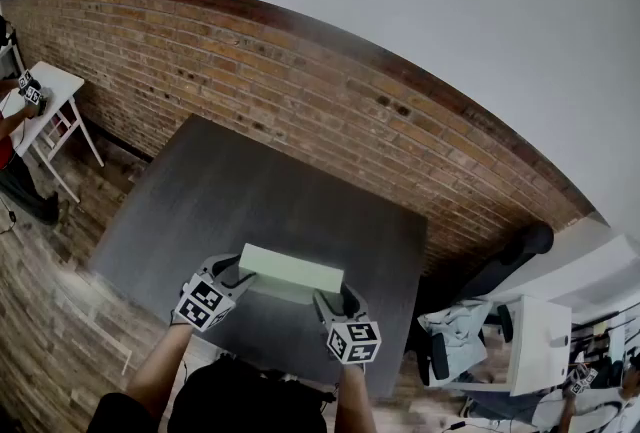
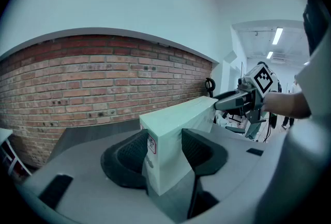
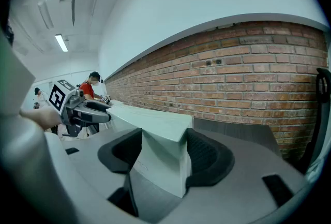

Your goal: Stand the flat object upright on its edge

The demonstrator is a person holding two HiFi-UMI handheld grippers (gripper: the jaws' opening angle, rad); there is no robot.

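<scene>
A pale green flat box point(image 1: 292, 271) hangs lengthwise between my two grippers over the near part of the dark grey table point(image 1: 250, 181). My left gripper point(image 1: 238, 278) is shut on the box's left end. My right gripper point(image 1: 328, 299) is shut on its right end. In the left gripper view the black pads point(image 2: 129, 158) press both broad sides of the box point(image 2: 178, 122), whose end carries a small label, and the right gripper point(image 2: 243, 100) shows at the far end. The right gripper view shows the box point(image 3: 165, 135) clamped likewise, with the left gripper point(image 3: 85, 109) beyond. Whether the box touches the table is hidden.
A brick wall point(image 1: 330, 91) runs right behind the table. A small white table point(image 1: 45, 106) stands at the far left with a person's arm beside it. At the right are a white desk point(image 1: 535, 346) and a black chair point(image 1: 515, 251). Wooden floor surrounds the table.
</scene>
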